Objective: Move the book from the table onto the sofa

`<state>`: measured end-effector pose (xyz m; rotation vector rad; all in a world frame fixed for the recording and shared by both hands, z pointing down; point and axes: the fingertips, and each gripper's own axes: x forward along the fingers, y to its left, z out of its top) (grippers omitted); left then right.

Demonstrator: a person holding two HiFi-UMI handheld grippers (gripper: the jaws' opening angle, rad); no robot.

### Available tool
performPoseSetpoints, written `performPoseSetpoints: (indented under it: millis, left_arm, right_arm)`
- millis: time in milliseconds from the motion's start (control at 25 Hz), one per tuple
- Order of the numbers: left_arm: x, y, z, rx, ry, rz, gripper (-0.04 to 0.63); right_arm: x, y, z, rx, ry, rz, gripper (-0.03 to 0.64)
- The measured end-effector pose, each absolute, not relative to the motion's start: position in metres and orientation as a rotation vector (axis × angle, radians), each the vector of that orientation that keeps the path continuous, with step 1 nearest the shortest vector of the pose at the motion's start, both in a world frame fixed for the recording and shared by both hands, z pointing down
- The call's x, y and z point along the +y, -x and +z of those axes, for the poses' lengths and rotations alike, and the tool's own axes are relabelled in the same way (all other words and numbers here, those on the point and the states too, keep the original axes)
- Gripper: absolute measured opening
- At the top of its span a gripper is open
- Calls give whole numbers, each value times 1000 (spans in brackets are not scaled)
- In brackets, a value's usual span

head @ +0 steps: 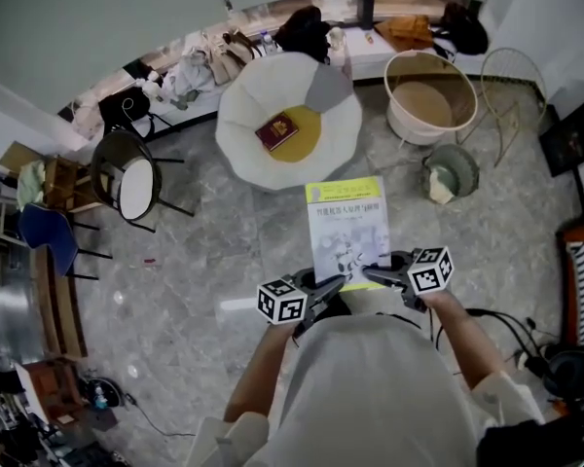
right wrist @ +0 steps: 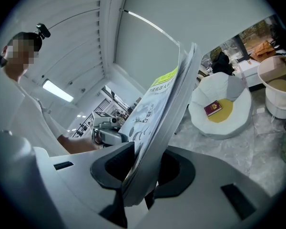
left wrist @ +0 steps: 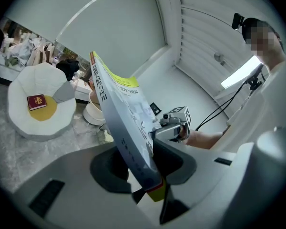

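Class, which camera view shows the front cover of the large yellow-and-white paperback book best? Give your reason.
The head view: the large yellow-and-white paperback book faces up there, with its whole cover visible. The left and right gripper views each show it nearly edge-on, clamped between the jaws.

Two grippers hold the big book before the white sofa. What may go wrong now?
The left gripper and right gripper pinch only the near edge of the yellow-and-white paperback book, so it may sag or slip. A small red book lies on the round white sofa; the paperback may land on it.
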<state>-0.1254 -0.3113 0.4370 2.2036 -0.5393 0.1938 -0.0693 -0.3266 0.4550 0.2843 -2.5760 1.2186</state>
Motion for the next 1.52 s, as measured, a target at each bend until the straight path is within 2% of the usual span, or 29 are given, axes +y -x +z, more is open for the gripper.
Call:
performPoseSetpoints:
  millis: [560, 1520]
  left_arm:
    - [-386, 180, 434, -490, -2212, 223, 135]
    - [-571, 152, 435, -666, -2161, 125, 135]
  right_arm:
    - [-400, 123, 451, -2572, -347, 1241, 137]
    - [-592, 99, 455, -2548, -123, 1164, 137]
